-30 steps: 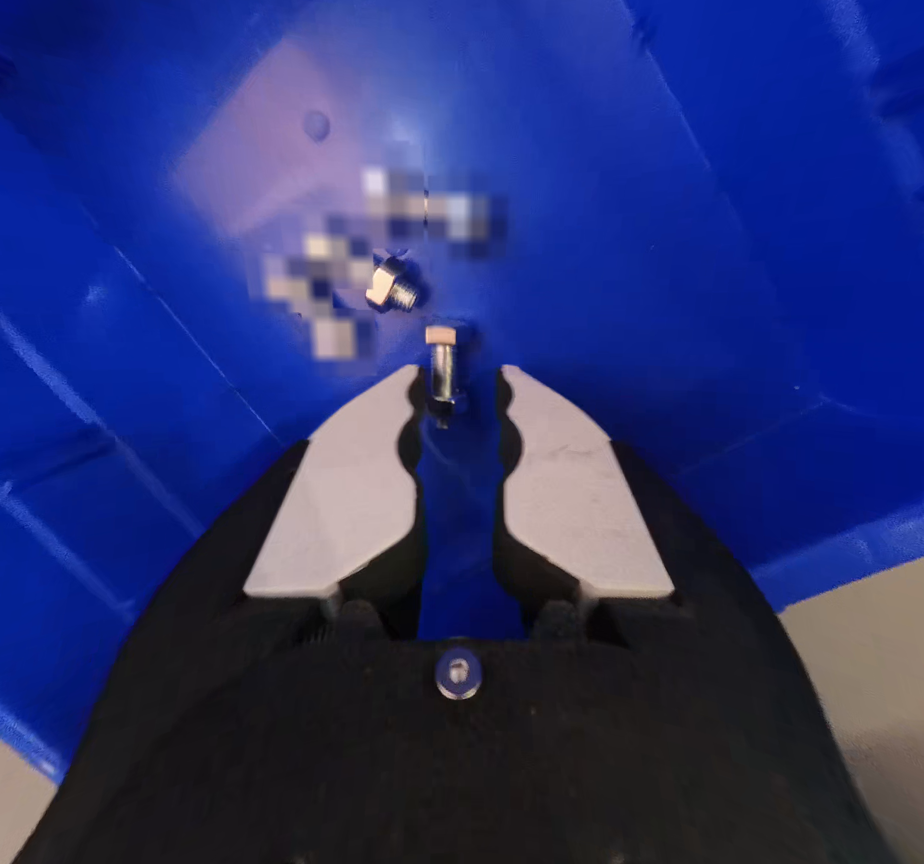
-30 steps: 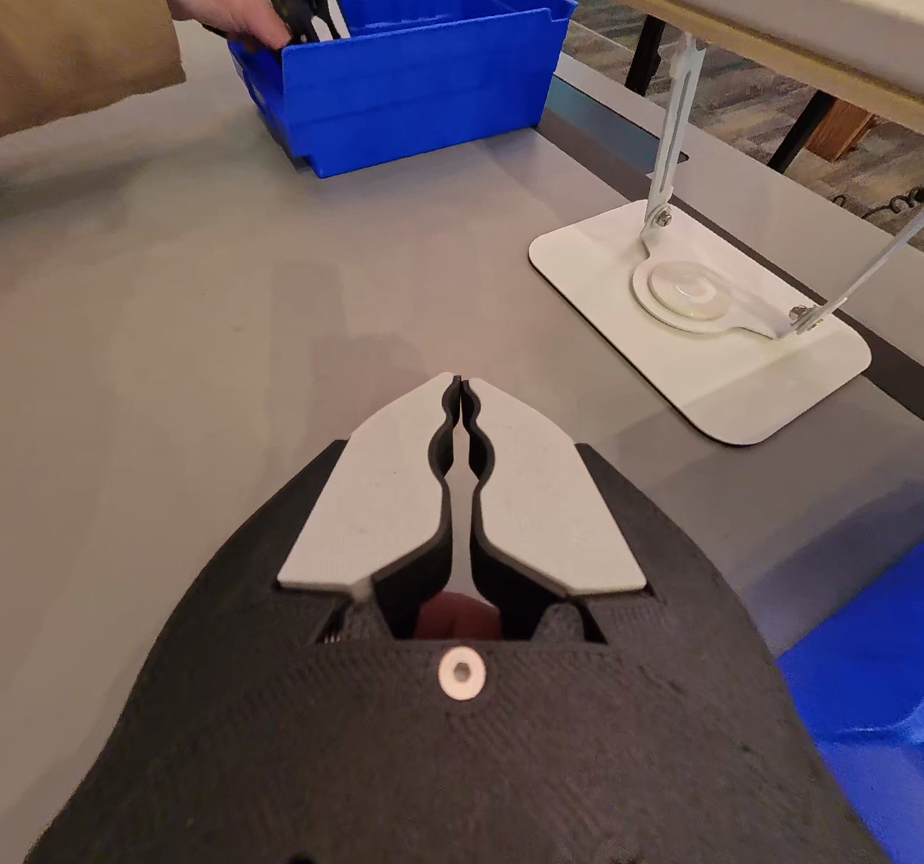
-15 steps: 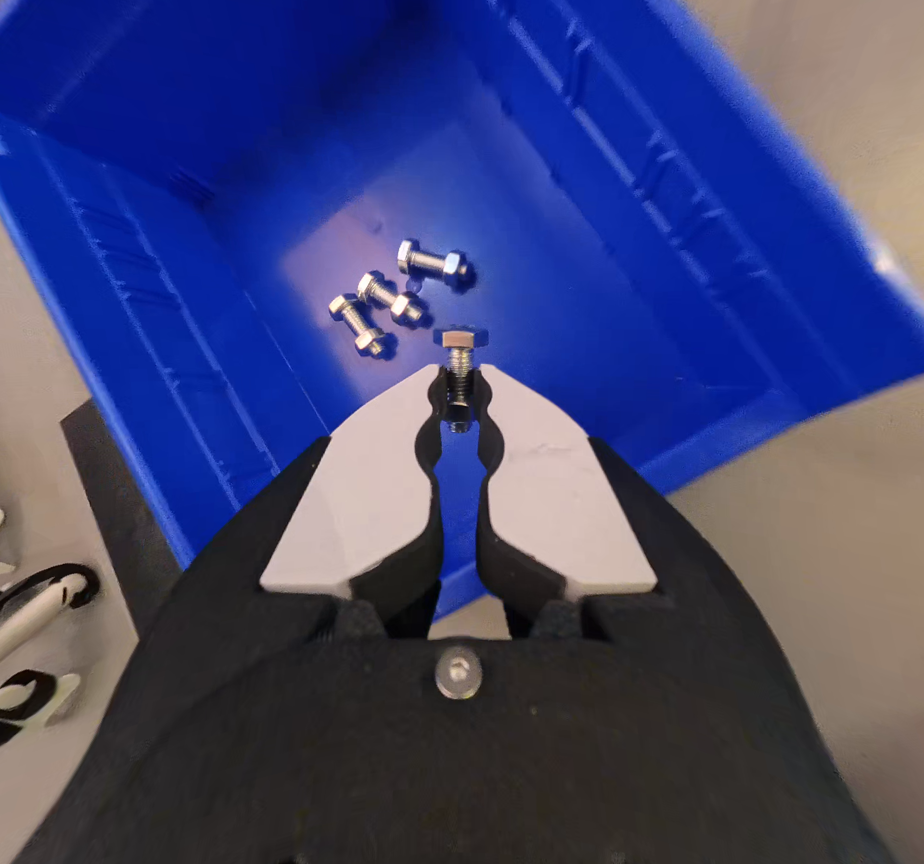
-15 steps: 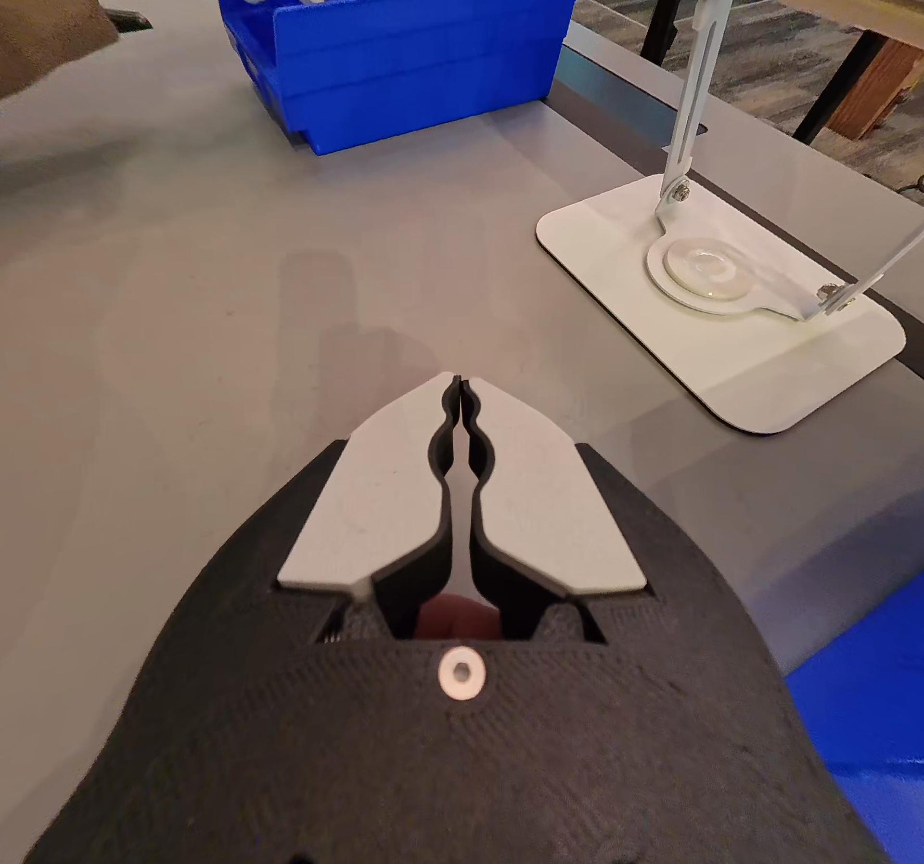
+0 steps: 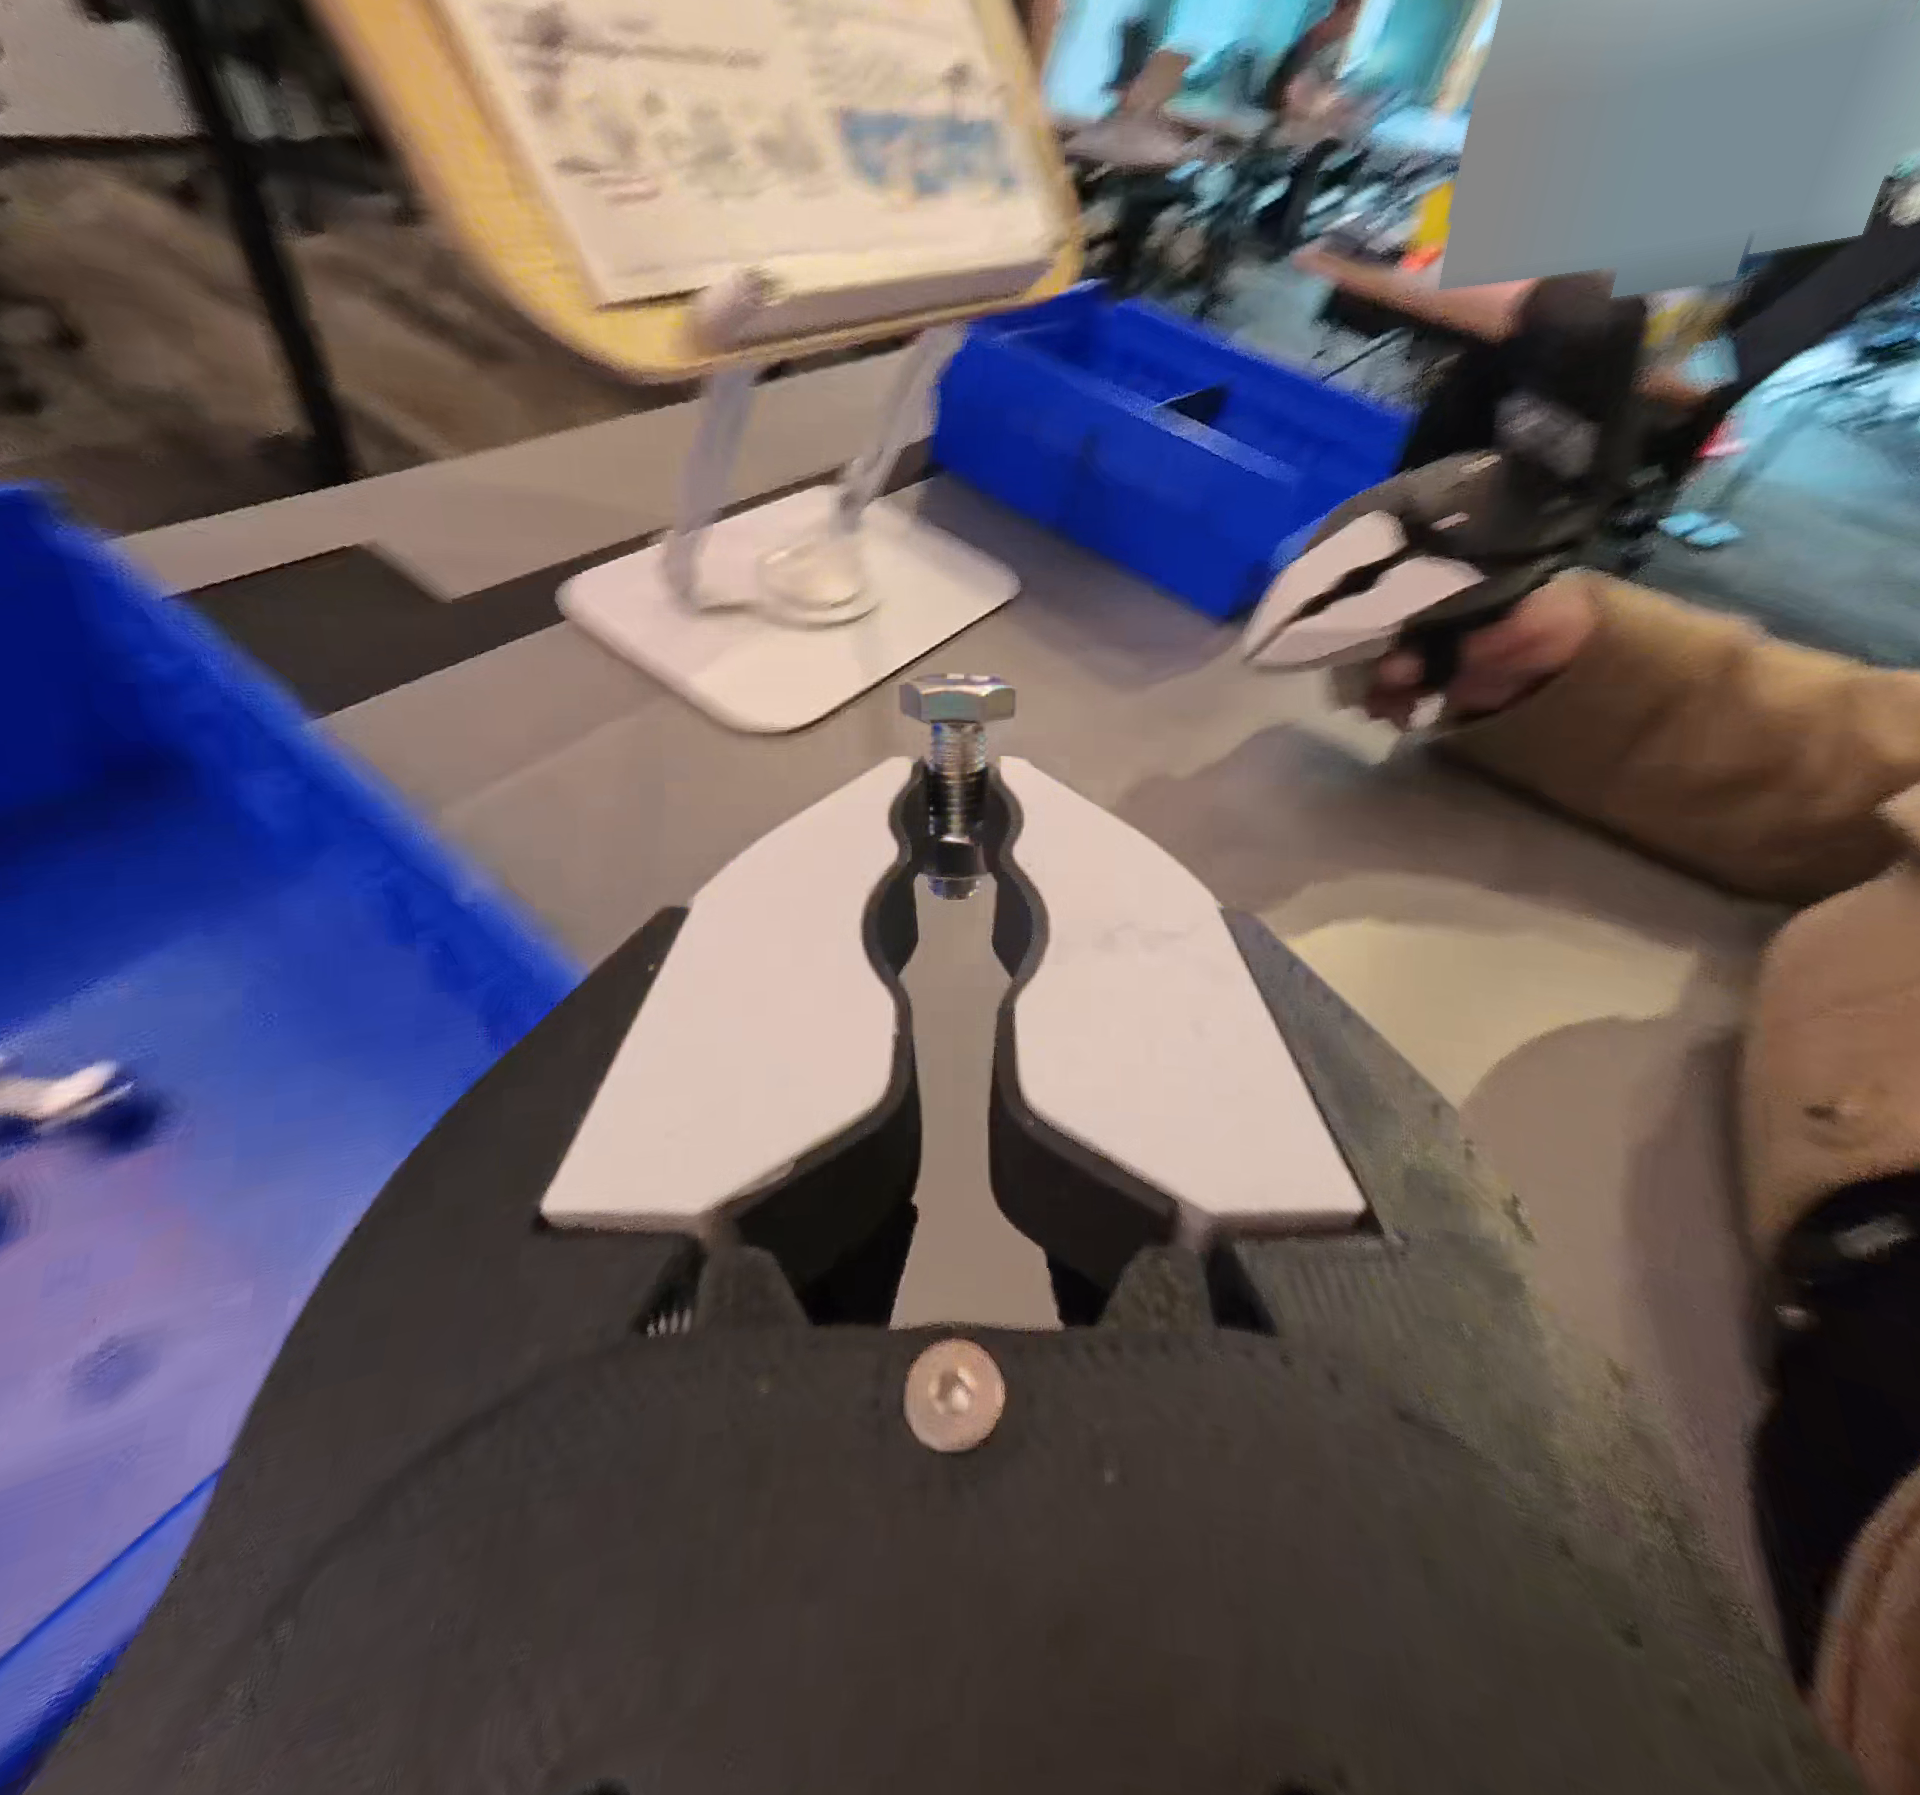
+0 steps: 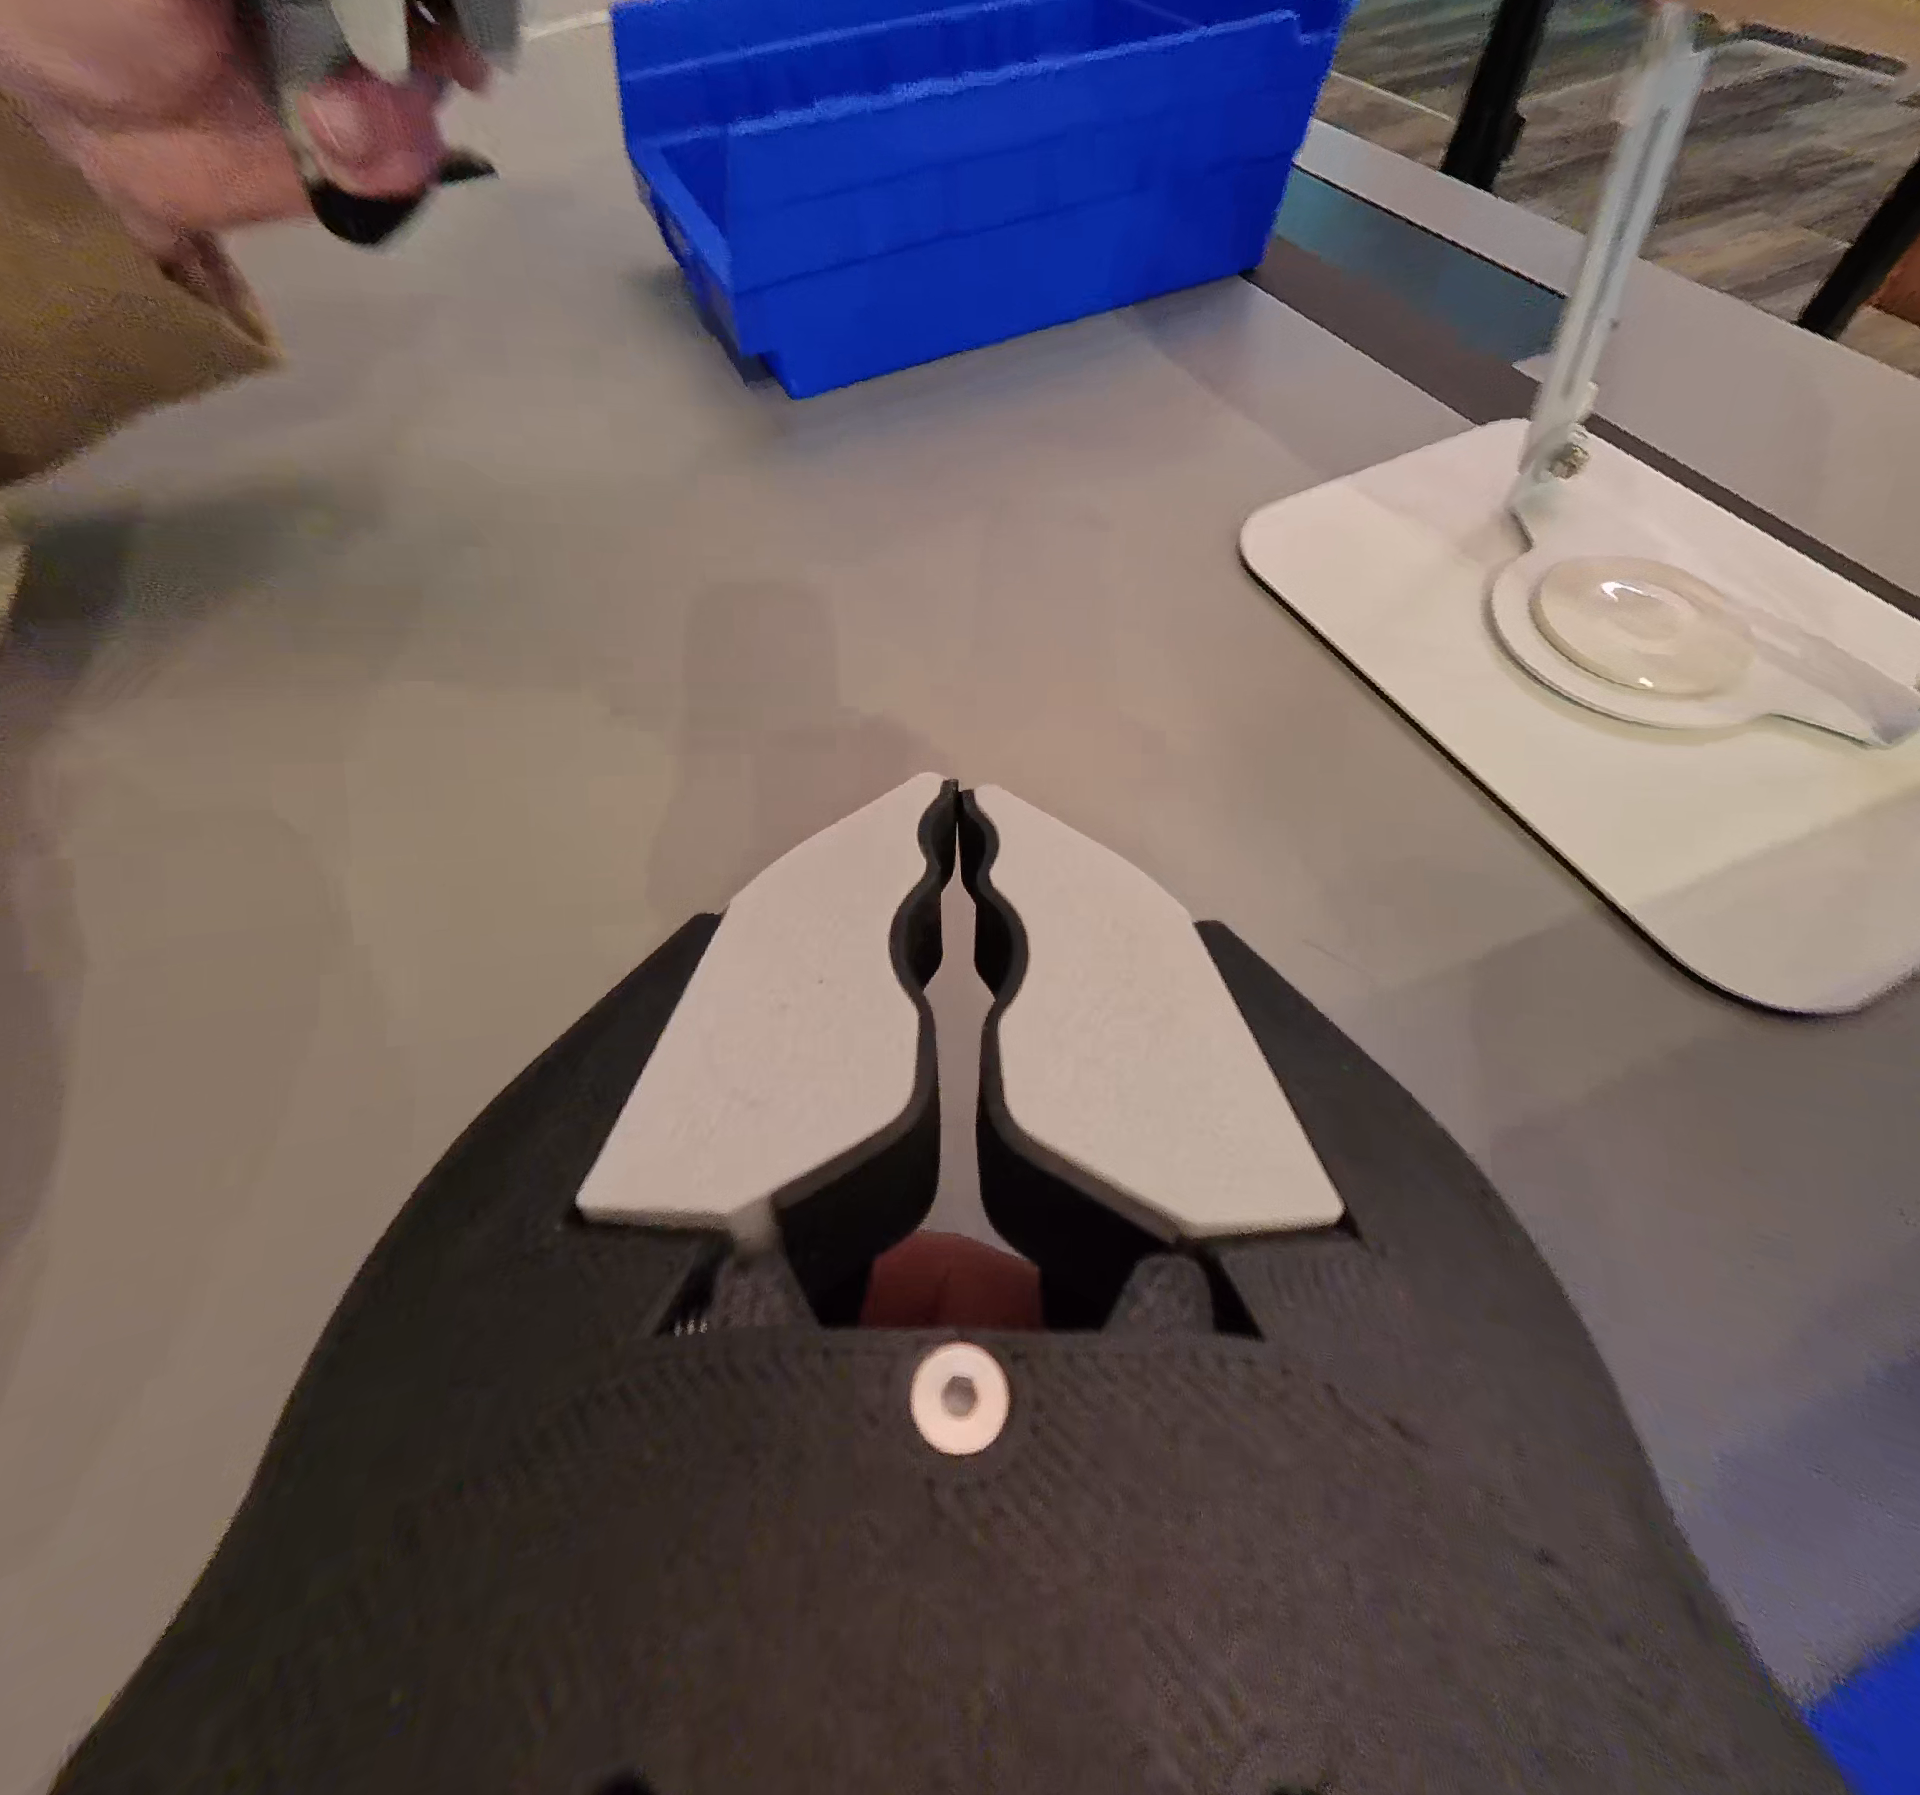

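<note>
Steel is what we hold on the left: the left gripper (image 5: pixel 956 777) is clenched on the threaded shank of a hex bolt (image 5: pixel 956 703). The bolt stands upright between the fingertips, its head just clear above them. We carry it in the air over the grey table (image 5: pixel 623 769), beside the blue bin (image 5: pixel 208 810) and outside its wall. Blurred metal pieces (image 5: pixel 62 1096) lie on that bin's floor; they look like more bolts, though we cannot be sure.

The right gripper (image 6: pixel 958 791) is closed with its tips meeting and nothing between them. It hovers low over bare table, touching nothing, with the white stand base (image 6: pixel 1558 706) nearest on its right.

Only the left wrist view shows the bolt and how it is gripped. It also shows the tilted board (image 5: pixel 727 83) the stand carries, and a second blue bin (image 5: pixel 1143 457) behind the right gripper. From the right wrist view we see the left gripper only as a blur in a hand at the upper left, raised beside the blue bin, and the bolt cannot be made out there. That view does show the stand's clear round pad (image 6: pixel 1642 633) sharply.
</note>
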Tool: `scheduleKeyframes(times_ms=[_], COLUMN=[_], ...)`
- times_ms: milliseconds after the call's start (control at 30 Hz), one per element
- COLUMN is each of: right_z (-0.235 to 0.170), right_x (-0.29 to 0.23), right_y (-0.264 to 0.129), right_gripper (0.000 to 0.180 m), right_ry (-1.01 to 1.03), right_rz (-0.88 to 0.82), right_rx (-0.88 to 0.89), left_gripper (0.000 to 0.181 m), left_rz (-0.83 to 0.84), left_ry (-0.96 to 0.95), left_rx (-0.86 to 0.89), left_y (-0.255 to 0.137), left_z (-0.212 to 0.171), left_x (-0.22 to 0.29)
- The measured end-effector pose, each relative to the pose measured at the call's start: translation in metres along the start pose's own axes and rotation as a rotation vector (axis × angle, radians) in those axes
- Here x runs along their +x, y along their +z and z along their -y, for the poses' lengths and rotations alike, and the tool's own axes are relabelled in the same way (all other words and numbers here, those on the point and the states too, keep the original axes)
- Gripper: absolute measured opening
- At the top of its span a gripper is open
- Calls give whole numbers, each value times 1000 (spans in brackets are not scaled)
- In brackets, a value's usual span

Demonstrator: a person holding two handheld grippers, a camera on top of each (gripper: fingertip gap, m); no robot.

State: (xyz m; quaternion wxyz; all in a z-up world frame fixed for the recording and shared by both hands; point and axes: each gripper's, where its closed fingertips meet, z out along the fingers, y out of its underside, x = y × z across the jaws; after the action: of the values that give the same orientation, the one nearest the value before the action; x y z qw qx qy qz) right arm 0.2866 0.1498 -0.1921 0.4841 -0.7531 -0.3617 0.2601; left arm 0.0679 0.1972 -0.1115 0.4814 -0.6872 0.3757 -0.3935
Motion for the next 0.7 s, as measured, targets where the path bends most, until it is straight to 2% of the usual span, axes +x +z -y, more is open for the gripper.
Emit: scheduleKeyframes(times_ms=[133, 333, 533, 700], right_z=[23, 82, 117, 129], right_x=[-30, -71, -84, -92], right_y=[10, 14, 12, 13], right_gripper=[4, 14, 28, 35], right_ry=[81, 359, 636, 698], right_rz=[133, 427, 690, 817], right_rx=[124, 443, 679, 754], left_gripper=[9, 9, 9, 9], left_rz=[-268, -550, -712, -810], left_ry=[-113, -229, -266, -293], left_rx=[206, 422, 572, 616], left_y=[26, 56, 64, 63], left_z=[18, 35, 45, 49], left_x=[52, 96, 117, 128])
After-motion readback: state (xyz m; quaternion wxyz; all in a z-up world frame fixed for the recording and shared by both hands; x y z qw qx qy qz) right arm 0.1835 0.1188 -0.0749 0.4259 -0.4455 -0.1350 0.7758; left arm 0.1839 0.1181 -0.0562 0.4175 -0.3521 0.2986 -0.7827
